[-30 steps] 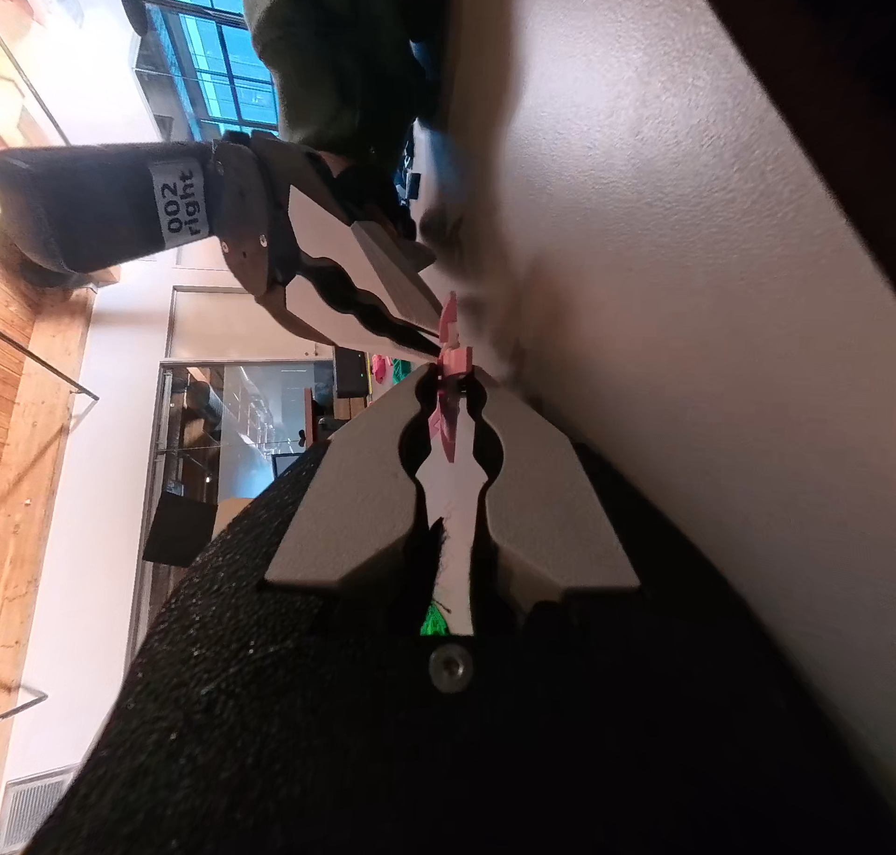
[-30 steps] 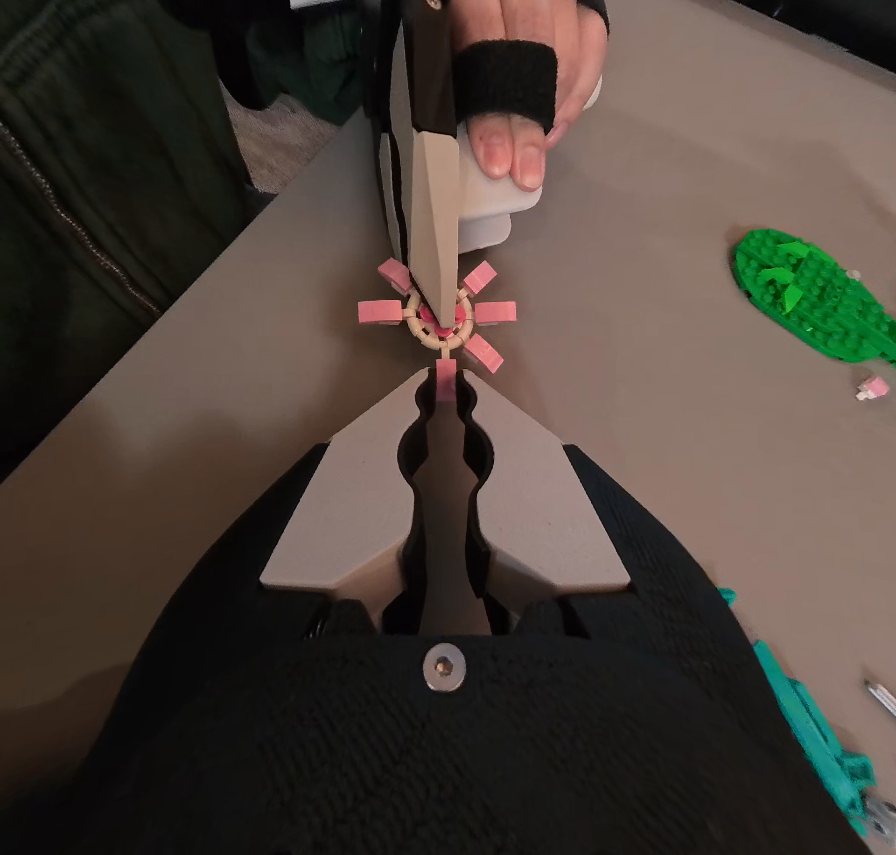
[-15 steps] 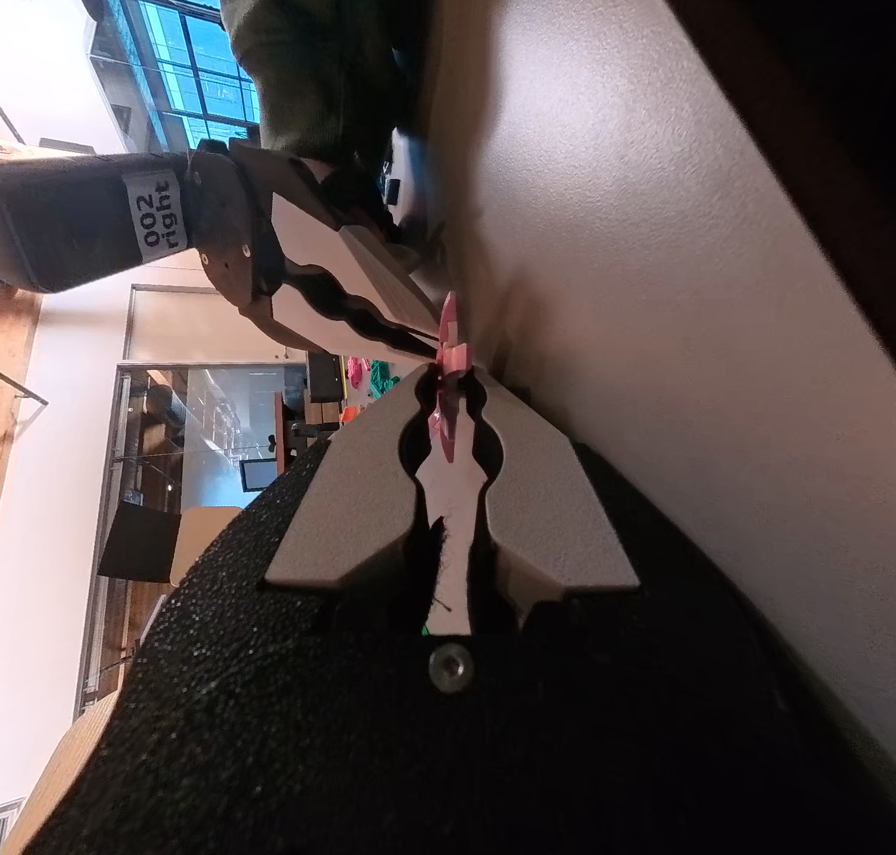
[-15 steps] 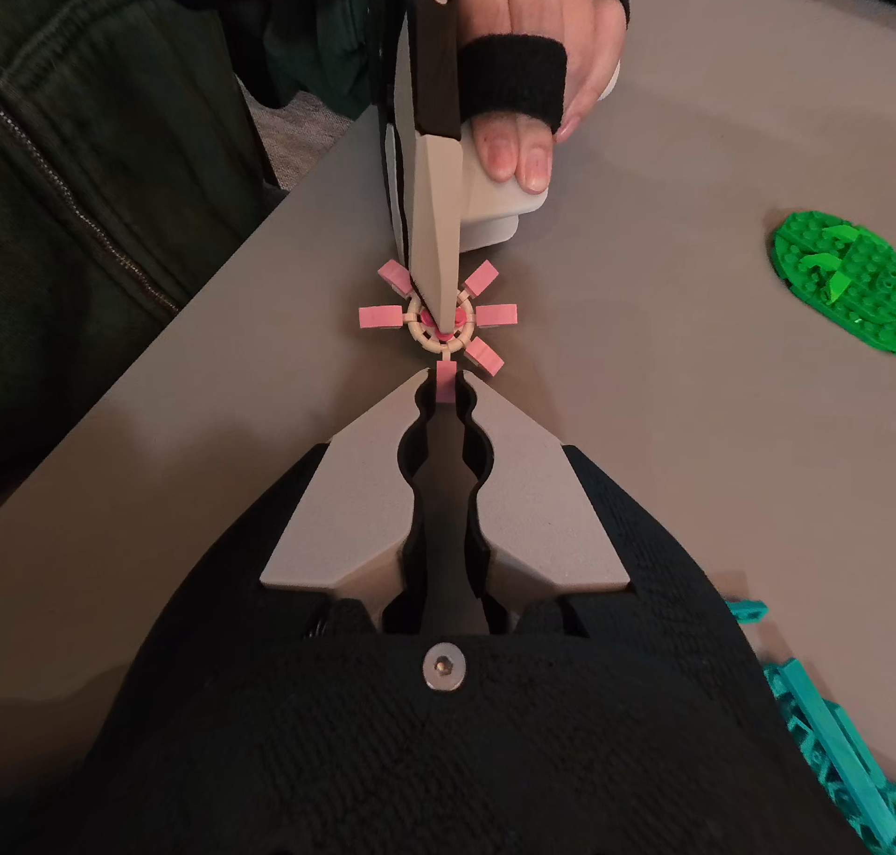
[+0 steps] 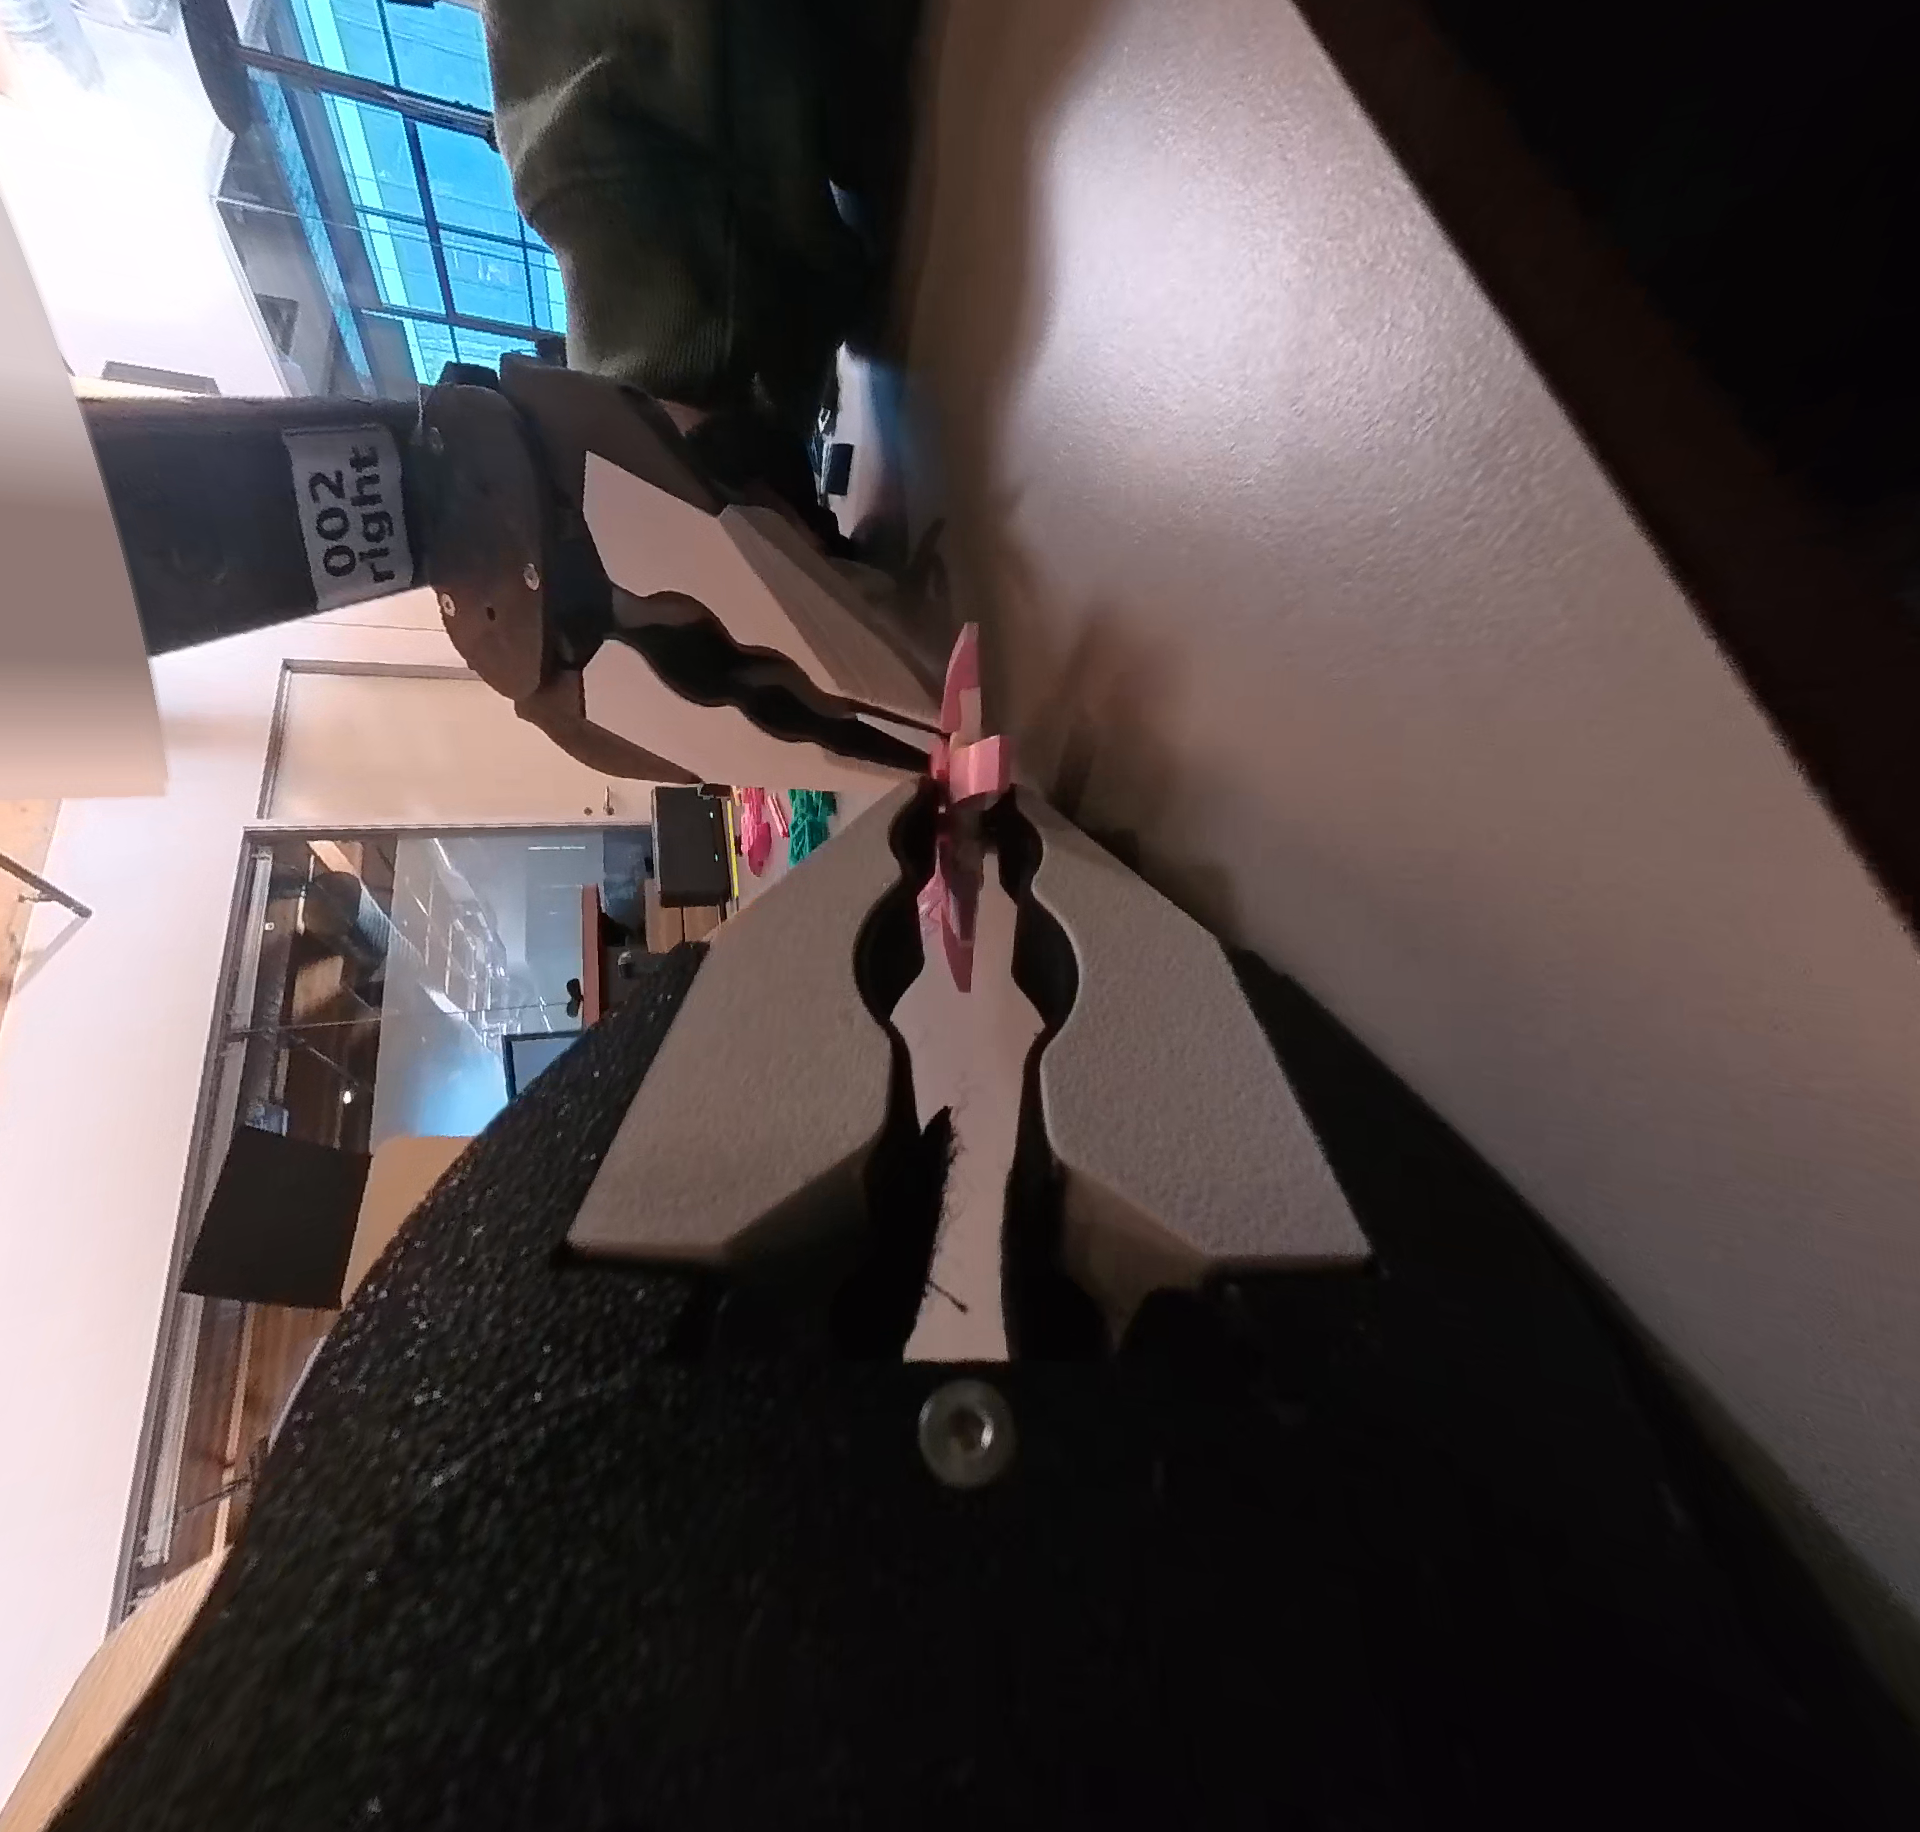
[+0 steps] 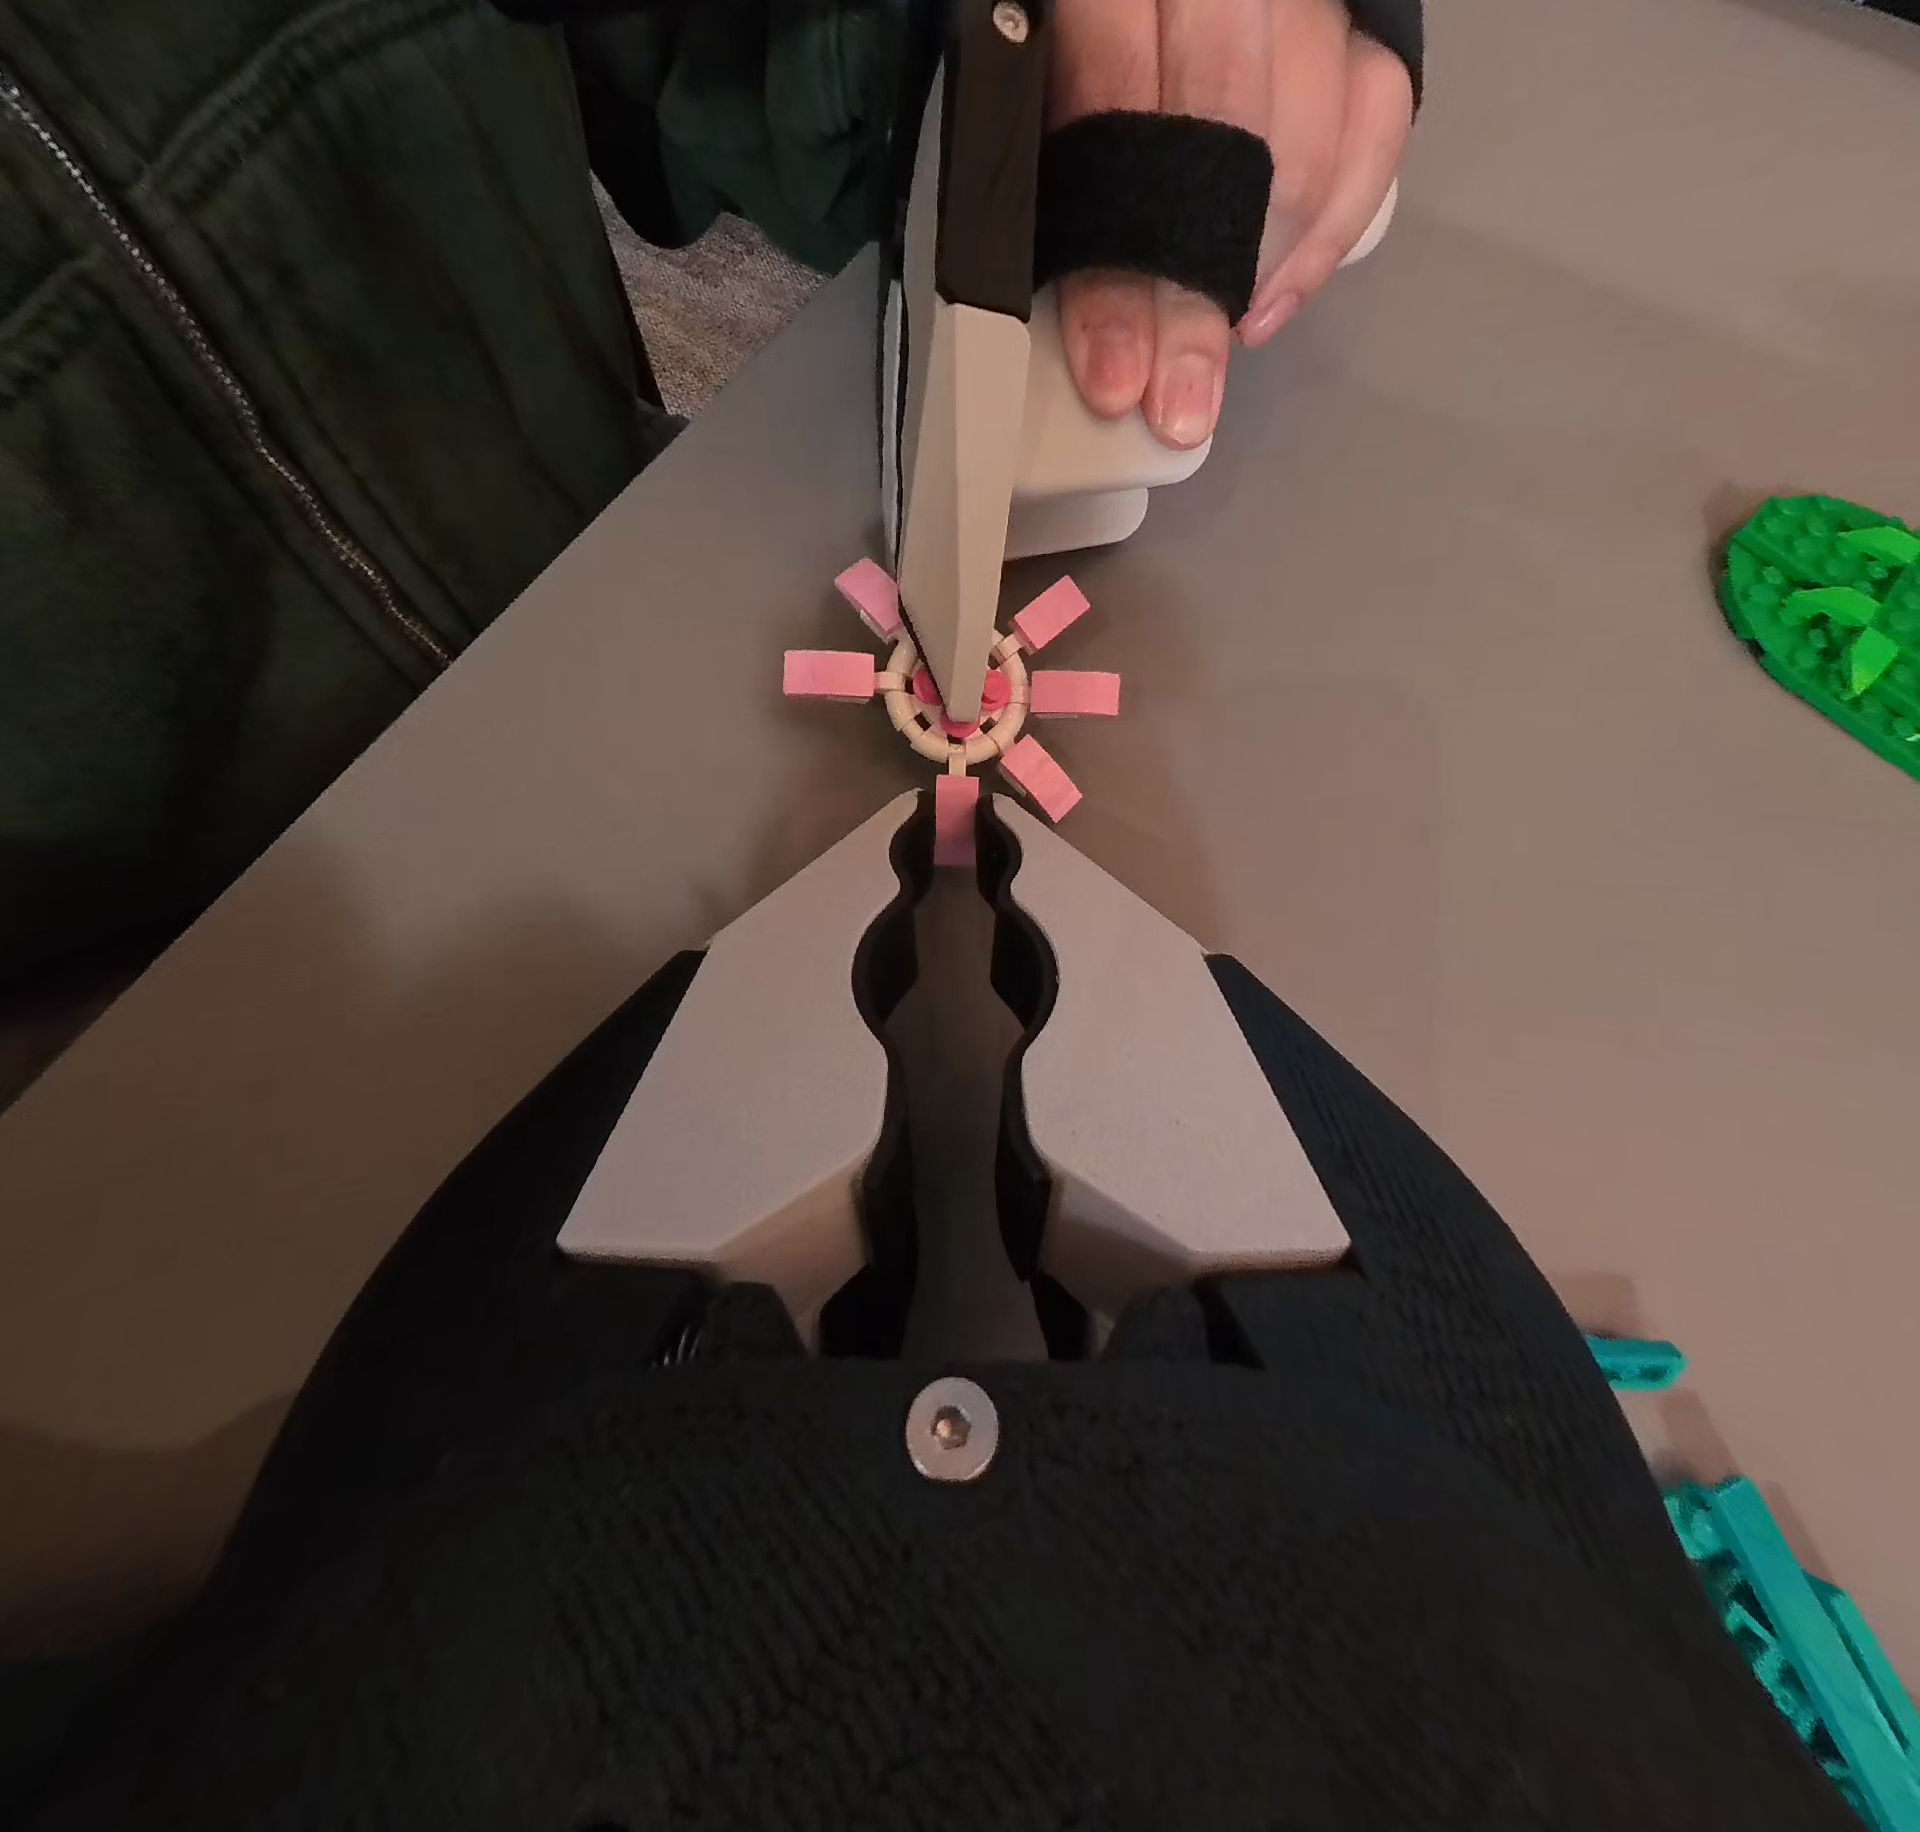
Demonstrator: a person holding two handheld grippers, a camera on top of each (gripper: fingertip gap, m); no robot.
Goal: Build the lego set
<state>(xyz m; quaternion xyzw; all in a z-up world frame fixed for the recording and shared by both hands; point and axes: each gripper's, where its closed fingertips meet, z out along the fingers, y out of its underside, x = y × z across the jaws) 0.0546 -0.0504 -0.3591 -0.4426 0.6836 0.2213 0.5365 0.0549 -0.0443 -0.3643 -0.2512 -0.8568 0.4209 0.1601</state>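
Note:
A pink flower [image 6: 920, 738], a tan ring with several pink petals, lies flat just above the grey table [image 6: 1455, 847]. My left gripper [image 6: 961, 717] comes down from above and is shut on the flower's red centre. My right gripper [image 6: 958, 806] is shut on the nearest pink petal [image 6: 956, 826]. In the left wrist view the flower [image 5: 977, 759] shows edge-on between the tips of my left gripper [image 5: 961, 795], and my right gripper [image 5: 920, 743] reaches it from the upper left.
A green leaf-shaped plate [image 6: 1829, 619] lies at the right. Teal pieces [image 6: 1766, 1616] lie at the lower right. A person's hand [image 6: 1195, 172] holds the left gripper. A dark green jacket [image 6: 260, 328] sits beyond the table's left edge.
Both grippers keep their hold on the flower. The right wrist view has swung a little, so the green plate sits farther right.

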